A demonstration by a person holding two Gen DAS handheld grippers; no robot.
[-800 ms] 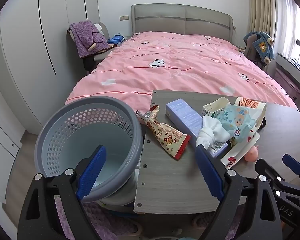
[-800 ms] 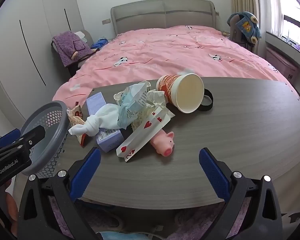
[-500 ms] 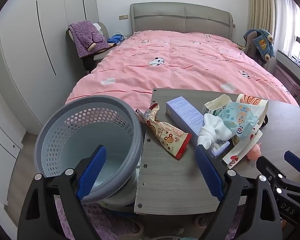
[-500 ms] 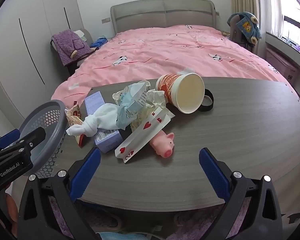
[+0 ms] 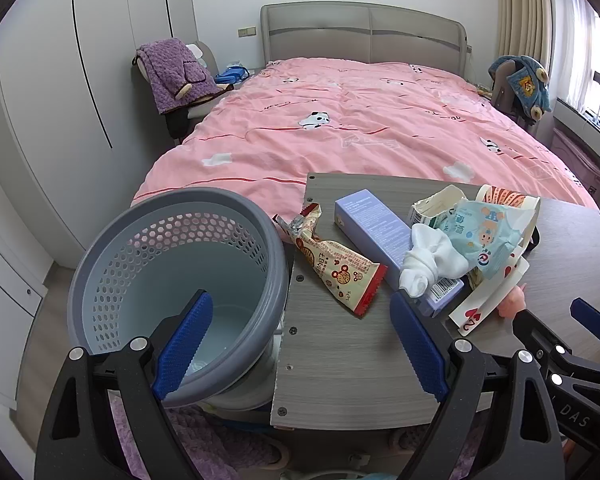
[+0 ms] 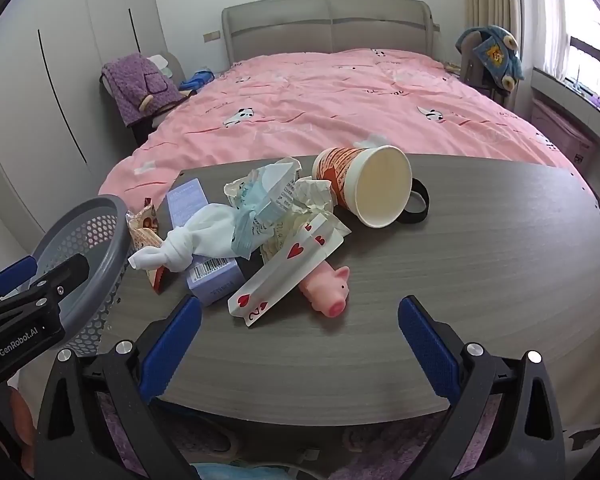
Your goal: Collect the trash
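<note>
My left gripper (image 5: 300, 338) is spread wide with nothing between its blue pads (image 5: 182, 344); the left pad hangs over the mouth of the grey bin (image 5: 172, 276) and the right pad over the near corner of the table (image 5: 340, 364). My right gripper (image 6: 298, 342) is just as wide and holds nothing, poised over the near edge of the same table.

Just ahead of my right gripper lies a folded playing-card carton (image 6: 288, 272) showing a red two of hearts, and touching its right side is a pink pig toy (image 6: 328, 290), snout toward me. Ahead and to the left of that gripper a lilac box (image 6: 212, 276) lies flat, with a knotted white cloth (image 6: 188, 244) draped across it. From the left gripper, a torn snack wrapper (image 5: 332, 268) lies straight ahead near the table's left edge, just beside the bin's rim.

Farther on, a pale blue wipes packet (image 6: 256, 212) and crumpled paper (image 6: 312, 200) are heaped together. To their right a paper cup (image 6: 364, 188) lies on its side, mouth toward me, with a black band (image 6: 418, 208) just behind it.

Beyond the table is a bed with a pink cover (image 6: 320, 100), a purple blanket (image 5: 176, 74) on a chair far left, and a blue garment (image 6: 494, 56) on a chair far right.
</note>
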